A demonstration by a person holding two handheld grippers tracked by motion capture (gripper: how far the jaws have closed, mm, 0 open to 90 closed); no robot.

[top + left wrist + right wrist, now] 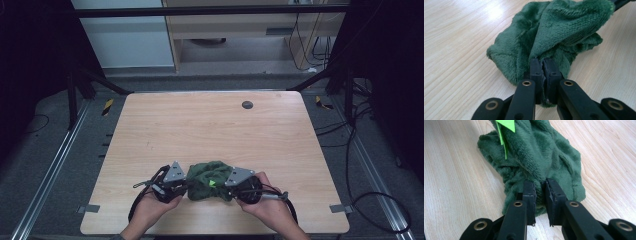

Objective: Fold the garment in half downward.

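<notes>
Fuzzy green plush cloth (564, 27) on smooth wood-grain table (456, 50)

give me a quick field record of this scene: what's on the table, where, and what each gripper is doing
surface: light wood table
item: dark green fleece cloth, bunched up, near the front edge of the table
detail: bright green tag on the cloth
left gripper: jaws shut on a fold of the cloth, at the cloth's left side in the high view
right gripper: jaws nearly closed, cloth pinched between them, at the cloth's right side
hands: one on each gripper, coming in from the near edge
other: small dark round disc near the far edge of the table
</notes>
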